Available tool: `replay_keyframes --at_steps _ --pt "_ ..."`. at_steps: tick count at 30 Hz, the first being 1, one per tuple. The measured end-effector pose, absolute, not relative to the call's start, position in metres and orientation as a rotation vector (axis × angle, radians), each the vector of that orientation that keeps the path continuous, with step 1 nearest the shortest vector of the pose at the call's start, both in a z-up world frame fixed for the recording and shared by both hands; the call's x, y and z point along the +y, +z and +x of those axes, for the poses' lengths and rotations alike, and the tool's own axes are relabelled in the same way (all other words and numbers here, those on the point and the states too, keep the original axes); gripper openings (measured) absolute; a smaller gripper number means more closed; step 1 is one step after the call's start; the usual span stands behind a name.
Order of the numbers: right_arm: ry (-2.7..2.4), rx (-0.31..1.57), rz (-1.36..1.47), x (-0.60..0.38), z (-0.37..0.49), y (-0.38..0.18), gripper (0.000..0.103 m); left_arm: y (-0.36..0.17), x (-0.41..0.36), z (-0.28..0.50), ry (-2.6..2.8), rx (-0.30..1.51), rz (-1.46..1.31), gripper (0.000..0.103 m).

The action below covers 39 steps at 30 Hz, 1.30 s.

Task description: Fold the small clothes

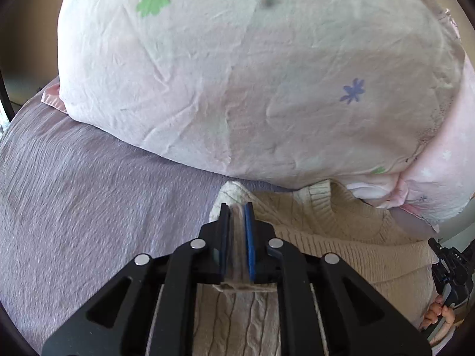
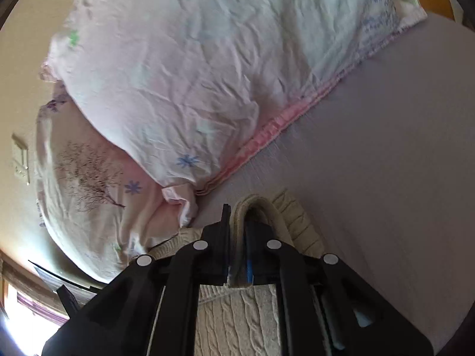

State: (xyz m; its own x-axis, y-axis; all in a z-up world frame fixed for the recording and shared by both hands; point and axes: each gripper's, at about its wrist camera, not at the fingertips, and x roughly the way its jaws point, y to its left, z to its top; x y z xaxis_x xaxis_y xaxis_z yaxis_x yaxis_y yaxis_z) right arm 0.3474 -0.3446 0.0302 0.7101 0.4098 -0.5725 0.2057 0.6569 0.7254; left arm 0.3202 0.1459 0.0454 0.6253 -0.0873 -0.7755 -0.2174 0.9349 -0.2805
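A cream cable-knit sweater (image 1: 350, 237) lies on a lilac bedsheet (image 1: 89, 207), its ribbed neckline close to the pillow. My left gripper (image 1: 237, 207) is shut on a pinched fold of the sweater's edge at its left side. In the right wrist view my right gripper (image 2: 237, 210) is shut on a thick folded edge of the same sweater (image 2: 267, 207), which loops up between the jaws. The right gripper's black body (image 1: 451, 264) and the hand holding it show at the right edge of the left wrist view.
A big white pillow with green and purple flower prints (image 1: 252, 74) lies just beyond the sweater. A second pink pillow with a tree print (image 2: 89, 172) lies beside it. Lilac sheet (image 2: 386, 148) stretches to the right. A wall with a light switch (image 2: 20, 160) is at left.
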Motion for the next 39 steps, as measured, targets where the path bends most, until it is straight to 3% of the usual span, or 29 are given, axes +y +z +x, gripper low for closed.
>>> replay_keyframes --at_steps 2,3,4,5,6,9,19,27,29,30,31,35,39 --pt "0.13 0.839 0.927 -0.349 0.352 0.025 0.032 0.052 0.155 0.316 0.094 0.857 -0.377 0.036" --pt "0.153 0.828 0.955 -0.352 0.351 0.025 0.048 0.059 0.164 0.309 0.103 0.814 -0.391 0.05" --pt "0.179 0.788 0.982 -0.355 0.348 0.03 0.076 0.065 0.173 0.302 0.112 0.769 -0.403 0.056" --pt "0.176 0.742 0.999 -0.36 0.344 0.035 0.092 0.071 0.182 0.294 0.119 0.726 -0.416 0.057" --pt "0.167 0.684 1.027 -0.365 0.339 0.04 0.102 0.074 0.191 0.285 0.122 0.699 -0.433 0.059" --pt "0.313 0.577 1.116 -0.369 0.329 0.05 0.102 0.073 0.209 0.269 0.086 0.721 -0.473 0.061" --pt "0.321 0.782 0.372 -0.263 0.3 0.074 0.102 0.02 0.165 0.255 -0.159 1.011 -0.422 0.061" --pt "0.193 0.922 -0.147 -0.188 0.295 0.039 0.102 0.016 0.135 0.264 -0.155 1.01 -0.353 0.069" --pt "0.19 0.916 -0.141 -0.187 0.294 0.04 0.102 0.016 0.13 0.267 -0.116 1.005 -0.336 0.055" --pt "0.194 0.926 -0.119 -0.19 0.295 0.041 0.102 0.016 0.129 0.27 -0.124 1.01 -0.366 0.033" --pt "0.206 0.923 -0.073 -0.196 0.293 0.044 0.102 0.015 0.131 0.273 -0.154 1.015 -0.423 0.02" --pt "0.248 0.879 0.123 -0.235 0.278 0.061 0.102 0.036 0.121 0.278 -0.17 1.015 -0.453 0.017" --pt "0.254 0.818 0.294 -0.291 0.257 0.084 0.102 0.089 0.08 0.28 -0.231 0.965 -0.433 0.016"
